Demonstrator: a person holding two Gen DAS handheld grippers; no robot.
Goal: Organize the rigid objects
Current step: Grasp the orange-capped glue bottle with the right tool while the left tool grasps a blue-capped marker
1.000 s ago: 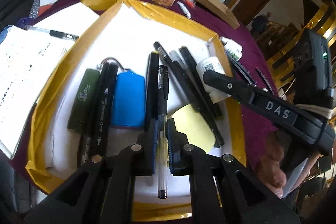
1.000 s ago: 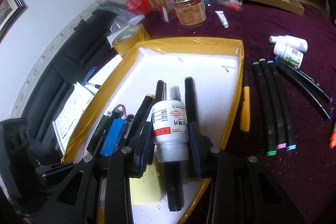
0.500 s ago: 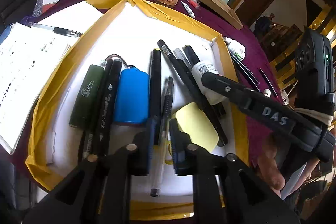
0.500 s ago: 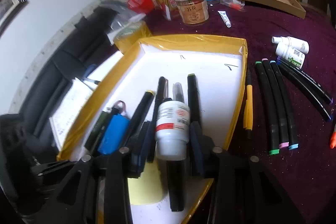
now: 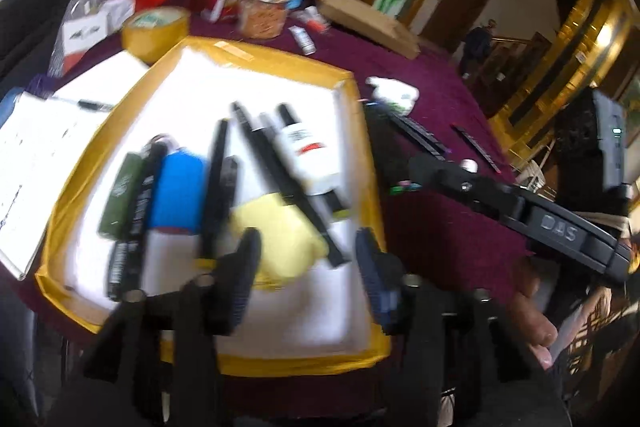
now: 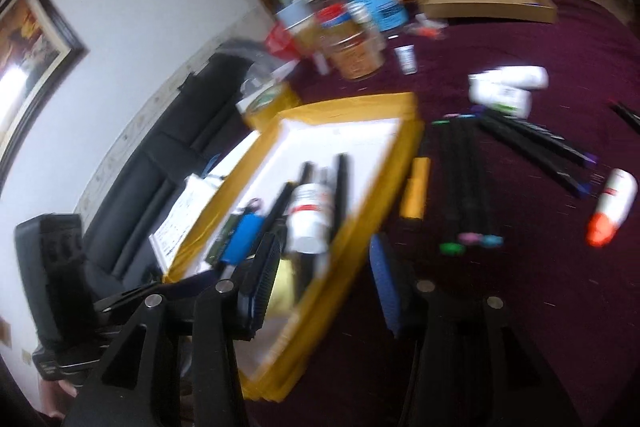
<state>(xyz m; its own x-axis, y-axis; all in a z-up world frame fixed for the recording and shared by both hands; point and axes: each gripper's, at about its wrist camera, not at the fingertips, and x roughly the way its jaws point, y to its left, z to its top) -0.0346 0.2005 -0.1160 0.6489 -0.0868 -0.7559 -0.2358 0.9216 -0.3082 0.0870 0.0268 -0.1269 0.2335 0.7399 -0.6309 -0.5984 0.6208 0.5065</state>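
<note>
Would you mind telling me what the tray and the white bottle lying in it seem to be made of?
The tray looks like white board or foam, its rim wrapped in glossy yellow tape that creases at the corners. The white bottle seems to be smooth opaque plastic with a printed label; blur leaves this uncertain.

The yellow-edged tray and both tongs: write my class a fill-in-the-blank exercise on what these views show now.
1. The white bottle lies inside the ___.
2. The blue cylinder lies beside a dark ___ one.
3. Both the left tongs and right tongs are ___.
4. The orange-capped bottle lies on the ___ cloth.

Missing words: tray; green; open; purple
</note>
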